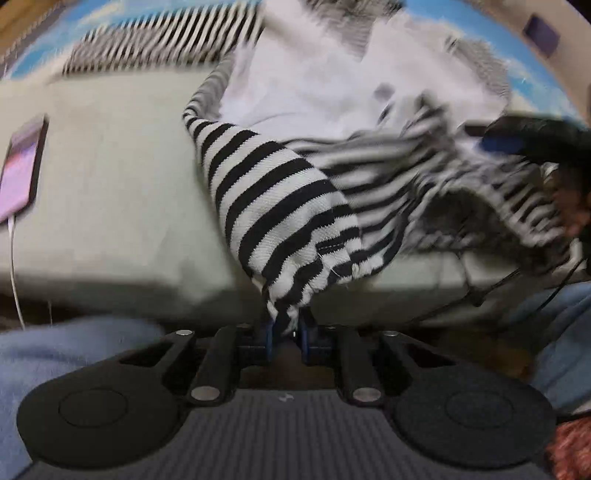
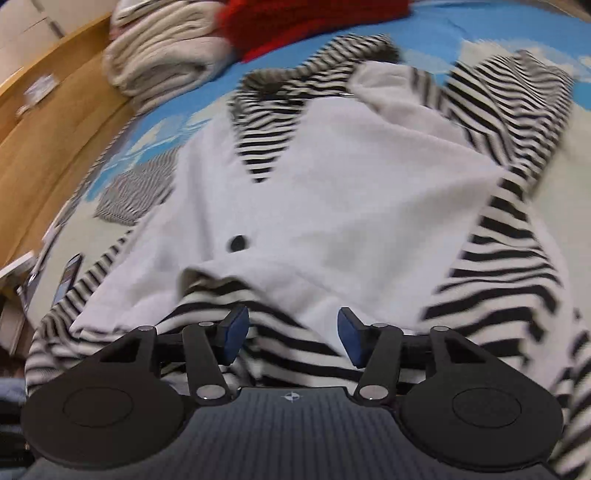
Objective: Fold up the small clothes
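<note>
A small black-and-white striped top [image 2: 332,192] with a pale grey front panel and one black button [image 2: 237,243] lies spread on the bed. My left gripper [image 1: 286,326] is shut on the end of a striped sleeve [image 1: 273,206], which runs up from the blue pads toward the garment's body [image 1: 303,85]. My right gripper [image 2: 293,336] is open over the striped hem, its blue pads [image 2: 236,332] apart and the cloth lying loose between them. In the left wrist view the right gripper [image 1: 517,138] appears blurred at the right edge above the striped cloth.
A phone [image 1: 22,166] on a white cable lies on the pale green sheet [image 1: 110,184] to the left. Folded beige clothes [image 2: 162,48] and a red knit [image 2: 314,18] sit at the back on the blue cloud-print cover [image 2: 461,26]. A wooden bed frame [image 2: 55,122] borders the left.
</note>
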The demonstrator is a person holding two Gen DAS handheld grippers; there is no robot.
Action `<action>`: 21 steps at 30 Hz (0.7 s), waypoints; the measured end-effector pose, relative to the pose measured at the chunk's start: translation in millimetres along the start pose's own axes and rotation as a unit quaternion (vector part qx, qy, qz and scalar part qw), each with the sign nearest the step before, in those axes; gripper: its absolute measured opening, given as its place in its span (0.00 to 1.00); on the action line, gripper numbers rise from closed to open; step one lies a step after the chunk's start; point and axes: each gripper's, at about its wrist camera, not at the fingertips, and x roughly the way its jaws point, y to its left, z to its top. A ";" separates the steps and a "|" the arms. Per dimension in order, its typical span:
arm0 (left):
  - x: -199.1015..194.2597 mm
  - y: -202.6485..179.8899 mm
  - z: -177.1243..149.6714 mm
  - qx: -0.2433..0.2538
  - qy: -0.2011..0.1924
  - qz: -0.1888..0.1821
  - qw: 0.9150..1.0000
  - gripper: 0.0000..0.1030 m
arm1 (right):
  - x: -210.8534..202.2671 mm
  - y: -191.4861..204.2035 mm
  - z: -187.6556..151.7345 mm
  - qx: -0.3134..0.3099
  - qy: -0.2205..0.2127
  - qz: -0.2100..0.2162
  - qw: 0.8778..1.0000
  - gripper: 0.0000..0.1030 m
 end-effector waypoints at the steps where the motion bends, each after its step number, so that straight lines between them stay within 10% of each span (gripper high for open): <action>1: 5.6 5.0 -2.0 -0.010 -0.002 -0.004 1.000 0.15 | 0.5 -1.4 -0.1 0.000 0.001 -0.011 1.000 0.53; 4: 5.4 5.2 -3.2 -0.010 -0.012 -0.026 1.000 0.20 | -4.1 -7.1 -2.3 0.007 0.003 -0.027 1.000 0.53; 8: -37.5 -4.3 -1.6 0.031 -0.079 -0.089 0.992 0.66 | -37.0 -8.8 -9.0 -0.005 -0.030 -0.022 0.999 0.53; 11: -66.4 -13.9 6.3 0.056 -0.131 -0.131 0.981 0.68 | -54.5 7.9 -24.1 -0.106 -0.039 0.015 0.993 0.51; 15: -69.0 -25.8 45.4 0.042 -0.190 -0.140 0.971 0.77 | -31.5 26.3 -65.8 -0.234 0.055 -0.001 0.971 0.48; 18: -22.3 -33.8 75.5 0.057 -0.157 -0.077 0.983 0.78 | -37.5 35.7 -100.5 -0.337 0.058 -0.016 0.940 0.49; 21: 41.9 -34.5 79.2 0.098 -0.054 -0.025 0.993 0.76 | -49.6 19.6 -101.5 -0.301 0.090 0.010 0.949 0.49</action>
